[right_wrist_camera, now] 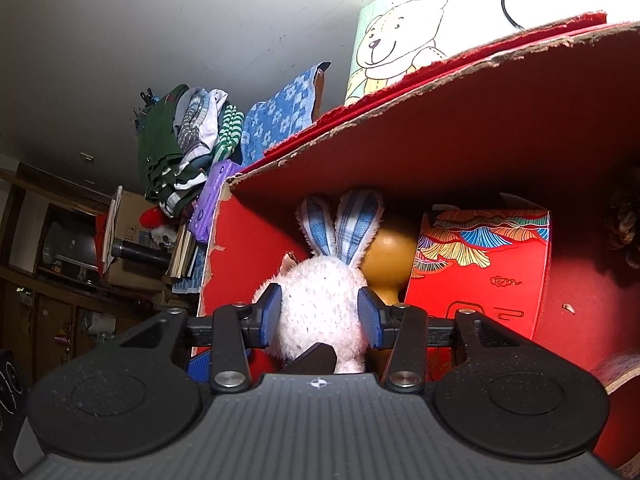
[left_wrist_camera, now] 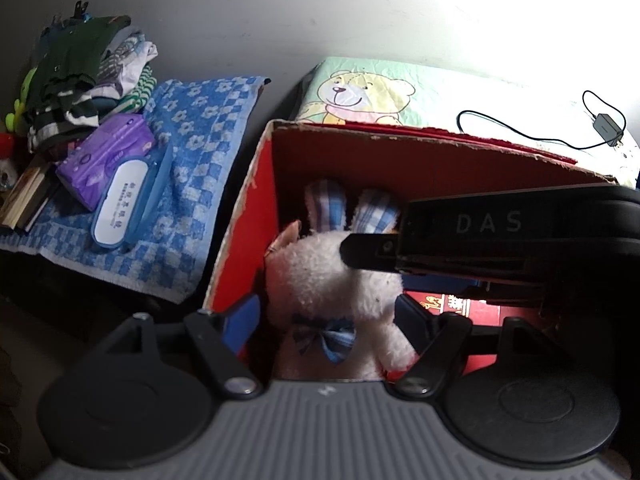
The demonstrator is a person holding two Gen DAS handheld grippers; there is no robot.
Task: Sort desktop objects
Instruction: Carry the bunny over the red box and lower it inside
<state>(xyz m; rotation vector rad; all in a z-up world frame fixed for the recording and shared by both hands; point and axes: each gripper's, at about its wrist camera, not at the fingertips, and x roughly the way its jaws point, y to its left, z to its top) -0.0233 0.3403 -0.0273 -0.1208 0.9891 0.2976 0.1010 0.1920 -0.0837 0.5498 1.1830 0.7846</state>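
Note:
A white plush bunny [left_wrist_camera: 332,276] with blue checked ears and a blue bow tie sits inside a red cardboard box [left_wrist_camera: 240,240]. My left gripper [left_wrist_camera: 328,320] is open, its blue pads standing on either side of the bunny's body. A black finger [left_wrist_camera: 364,254] of the right gripper reaches in from the right over the bunny's head. In the right wrist view, my right gripper [right_wrist_camera: 320,316] is shut on the bunny's head [right_wrist_camera: 320,292], both pads pressed into the fur. The lower body is hidden there.
The red box [right_wrist_camera: 240,260] also holds a decorated red carton [right_wrist_camera: 480,272], an orange gourd [right_wrist_camera: 392,256] and a pine cone [right_wrist_camera: 624,220]. Left of it lie a blue checked towel [left_wrist_camera: 200,160], purple pack [left_wrist_camera: 108,148], blue case [left_wrist_camera: 124,204] and clothes pile [left_wrist_camera: 80,68]. A charger [left_wrist_camera: 608,128] lies behind.

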